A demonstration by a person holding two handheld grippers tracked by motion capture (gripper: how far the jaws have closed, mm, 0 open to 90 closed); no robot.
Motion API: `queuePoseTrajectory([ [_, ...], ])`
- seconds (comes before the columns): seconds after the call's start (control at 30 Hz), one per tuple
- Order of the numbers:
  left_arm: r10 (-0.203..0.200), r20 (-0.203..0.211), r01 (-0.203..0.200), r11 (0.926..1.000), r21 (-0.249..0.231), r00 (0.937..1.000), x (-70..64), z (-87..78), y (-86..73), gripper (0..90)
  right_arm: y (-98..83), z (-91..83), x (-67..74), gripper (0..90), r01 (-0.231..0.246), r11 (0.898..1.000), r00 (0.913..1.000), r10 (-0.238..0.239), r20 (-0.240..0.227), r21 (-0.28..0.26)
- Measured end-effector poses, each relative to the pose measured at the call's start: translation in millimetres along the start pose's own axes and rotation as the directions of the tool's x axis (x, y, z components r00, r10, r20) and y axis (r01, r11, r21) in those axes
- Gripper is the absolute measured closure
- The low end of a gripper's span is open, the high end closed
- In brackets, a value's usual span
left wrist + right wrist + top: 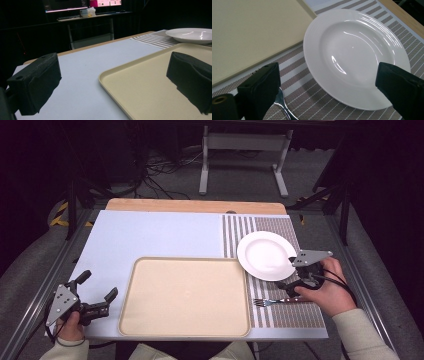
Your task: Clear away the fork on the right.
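tray point(185, 297): bare, mid-surface | plate point(266, 255): holds nothing, on striped mat point(295, 312) just right of tray | fork point(272, 302): on mat, right of tray, near plate's front | right tool point(291, 277): spread, over plate's edge and fork | left tool point(97, 295): spread, left of tray

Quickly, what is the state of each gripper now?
Left gripper: open, holding nothing, beside the tray.
Right gripper: open, holding nothing, over the plate.
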State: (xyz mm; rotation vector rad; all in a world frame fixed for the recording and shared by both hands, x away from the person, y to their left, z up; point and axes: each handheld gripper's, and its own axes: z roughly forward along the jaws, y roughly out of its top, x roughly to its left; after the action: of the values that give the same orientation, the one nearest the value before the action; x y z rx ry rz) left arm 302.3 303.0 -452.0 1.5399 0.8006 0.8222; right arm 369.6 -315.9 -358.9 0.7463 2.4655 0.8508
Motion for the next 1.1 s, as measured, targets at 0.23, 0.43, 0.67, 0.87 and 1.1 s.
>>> queuePoseTrajectory([
  [0.23, 0.002, -0.001, -0.002, 1.0000, -0.003, 1.0000, 0.1, 0.0, 0.1, 0.0, 5.0, 1.0, -1.7, 6.4, 0.056, 0.994, 0.9984, -0.054, -0.020, 0.092],
  [0.43, 0.004, -0.001, -0.004, 1.0000, 0.000, 1.0000, 0.9, 0.0, 0.1, 0.0, 7.0, 2.5, -2.2, 6.8, 0.094, 0.984, 0.9952, -0.089, -0.041, 0.149],
  [0.67, 0.000, -0.001, 0.000, 1.0000, -0.003, 1.0000, 0.7, 0.1, -0.1, 0.0, 8.6, 6.8, -2.3, 6.8, 0.137, 0.968, 0.9899, -0.126, -0.065, 0.210],
  [0.87, -0.003, -0.001, 0.003, 1.0000, 0.000, 1.0000, 0.6, 0.1, -0.2, 0.0, 7.3, 11.3, -1.8, 7.7, 0.187, 0.939, 0.9816, -0.168, -0.091, 0.288],
  [1.1, -0.005, 0.001, 0.005, 1.0000, 0.001, 1.0000, 0.2, 0.5, -0.5, 0.0, 7.9, 14.3, -2.8, 8.1, 0.218, 0.918, 0.9752, -0.191, -0.112, 0.331],
])
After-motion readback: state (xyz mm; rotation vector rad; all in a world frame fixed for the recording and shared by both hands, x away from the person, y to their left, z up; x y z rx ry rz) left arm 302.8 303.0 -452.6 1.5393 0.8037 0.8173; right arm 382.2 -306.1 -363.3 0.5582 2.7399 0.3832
